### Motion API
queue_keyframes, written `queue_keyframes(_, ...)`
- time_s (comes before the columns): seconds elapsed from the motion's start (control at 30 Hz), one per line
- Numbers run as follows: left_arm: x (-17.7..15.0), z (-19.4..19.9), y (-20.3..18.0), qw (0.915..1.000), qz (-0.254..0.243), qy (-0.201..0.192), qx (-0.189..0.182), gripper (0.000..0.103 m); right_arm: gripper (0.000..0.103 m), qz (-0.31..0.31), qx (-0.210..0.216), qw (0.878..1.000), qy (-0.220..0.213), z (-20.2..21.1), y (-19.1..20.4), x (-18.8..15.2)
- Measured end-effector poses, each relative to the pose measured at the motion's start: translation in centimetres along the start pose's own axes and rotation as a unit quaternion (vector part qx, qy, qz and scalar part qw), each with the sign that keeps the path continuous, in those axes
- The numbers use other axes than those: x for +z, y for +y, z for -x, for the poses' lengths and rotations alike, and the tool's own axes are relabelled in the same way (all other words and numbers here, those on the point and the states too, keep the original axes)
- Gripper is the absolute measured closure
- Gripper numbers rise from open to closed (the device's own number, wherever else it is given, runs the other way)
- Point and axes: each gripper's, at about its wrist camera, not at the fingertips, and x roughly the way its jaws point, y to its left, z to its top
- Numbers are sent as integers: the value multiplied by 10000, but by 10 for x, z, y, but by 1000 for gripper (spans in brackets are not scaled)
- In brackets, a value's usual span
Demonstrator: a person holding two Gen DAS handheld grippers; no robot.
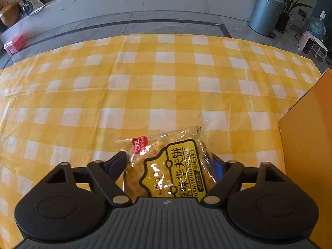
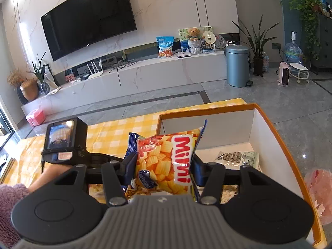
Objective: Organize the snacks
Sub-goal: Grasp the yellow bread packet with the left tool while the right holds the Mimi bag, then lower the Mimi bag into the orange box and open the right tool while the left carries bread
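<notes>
Your left gripper [image 1: 169, 162] hangs with jaws spread wide around a clear-wrapped yellow-labelled pastry packet [image 1: 172, 166] lying on the yellow-and-white checked tablecloth [image 1: 145, 83], pads not pressing it; your right gripper [image 2: 164, 161] is clamped on an orange Mimi crisp bag [image 2: 166, 161] above the orange-rimmed white cardboard box [image 2: 269, 124]

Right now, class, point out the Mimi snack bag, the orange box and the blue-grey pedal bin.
Mimi snack bag [image 2: 166, 161], right wrist view, middle of its printed front.
Orange box [image 2: 207, 111], right wrist view, far rim.
Blue-grey pedal bin [image 2: 237, 68], right wrist view, middle of its body.
</notes>
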Motion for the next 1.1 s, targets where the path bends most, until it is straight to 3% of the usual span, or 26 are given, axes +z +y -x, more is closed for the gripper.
queue_keyframes(0.13, -2, 3, 4, 9999, -90, 31, -81, 17, 50, 80, 6, 10000, 26, -3, 5, 0)
queue_keyframes(0.3, -8, 14, 19, 9993, 159, 139, -306, 17, 50, 56, 99, 9998, 156, -11, 2, -4)
queue_keyframes(0.47, -16, 44, 34, 9962, 211, -336, -770, 17, 50, -137, 398, 9987, 279, -15, 0, -2)
queue_keyframes(0.63, -16, 83, 51, 9850, 473, -884, -1402, 17, 50, -166, 396, 9989, 200, -8, -2, -2)
queue_keyframes(0.8, -14, 121, 50, 9742, 558, -1172, -1846, 17, 50, -460, 258, 9985, -148, 9, -26, 6)
queue_keyframes(0.97, -18, 150, 33, 9551, 527, -1369, -2576, 17, 50, -893, -450, 9941, -422, 21, -66, 9)
queue_keyframes(1.1, -25, 163, 6, 9443, 403, -1481, -2912, 17, 50, -1315, -684, 9887, -207, 7, -95, 2)
